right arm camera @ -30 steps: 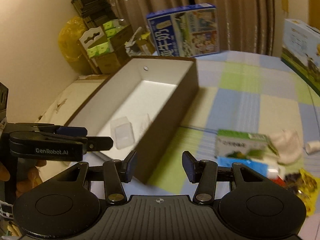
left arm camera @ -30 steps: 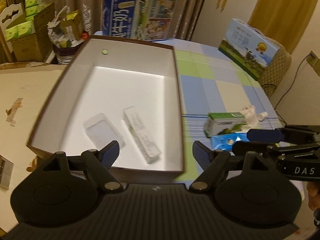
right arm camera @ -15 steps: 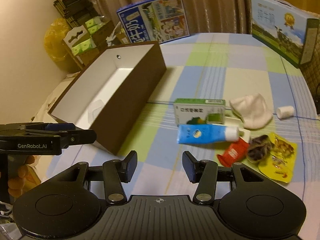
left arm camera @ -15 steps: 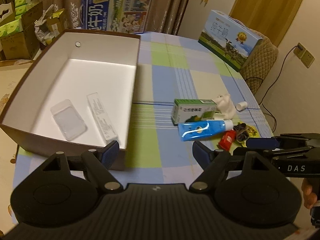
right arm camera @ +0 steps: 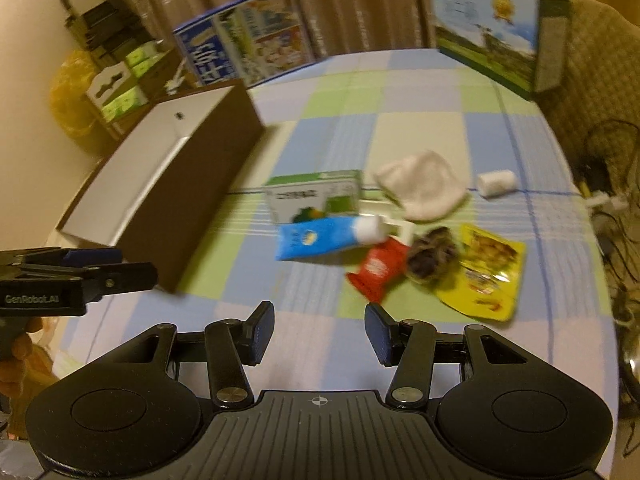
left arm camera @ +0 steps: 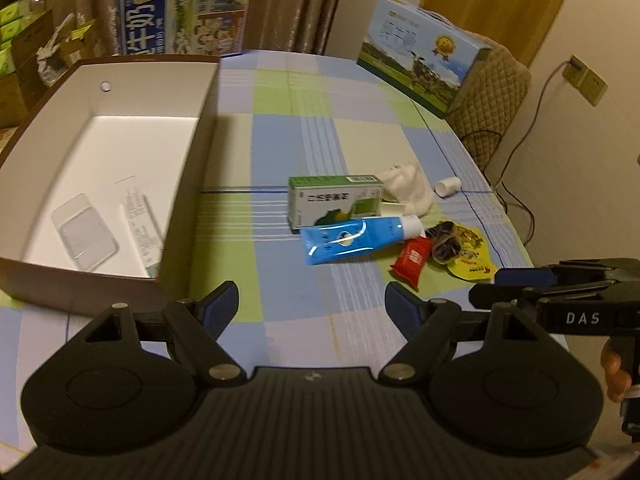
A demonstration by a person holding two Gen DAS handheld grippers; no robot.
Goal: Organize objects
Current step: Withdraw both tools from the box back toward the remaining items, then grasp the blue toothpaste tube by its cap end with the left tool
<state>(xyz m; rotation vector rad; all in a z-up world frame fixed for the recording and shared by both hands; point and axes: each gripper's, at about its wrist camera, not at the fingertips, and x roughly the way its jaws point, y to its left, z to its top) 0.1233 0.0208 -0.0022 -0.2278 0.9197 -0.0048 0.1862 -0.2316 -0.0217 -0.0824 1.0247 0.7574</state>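
A brown box [left arm camera: 188, 184] with a white inside stands at the left of the table; a clear plastic case [left arm camera: 84, 236] and a long white packet [left arm camera: 136, 220] lie in it. To its right lie a green-and-white carton [left arm camera: 336, 200], a blue tube [left arm camera: 352, 240], a red sachet [left arm camera: 412, 260], a dark bundle [left arm camera: 444, 240], a yellow pouch [left arm camera: 472, 260], a white cloth [left arm camera: 408, 188] and a small white roll [left arm camera: 448, 186]. My left gripper [left arm camera: 312, 308] is open and empty above the near table. My right gripper [right arm camera: 318, 330] is open and empty, just short of the red sachet [right arm camera: 376, 268].
Two large printed cartons stand at the table's far edge, a blue one [left arm camera: 184, 8] and a blue-green one [left arm camera: 420, 52]. A quilted chair back [left arm camera: 488, 92] is at the right. Cardboard boxes [left arm camera: 24, 52] are stacked at the left. Cables [right arm camera: 612, 200] hang off the table's right edge.
Both grippers have swung right, away from the brown box and toward the pile of loose items. The right gripper's jaws have opened wider. Nothing has been taken hold of.
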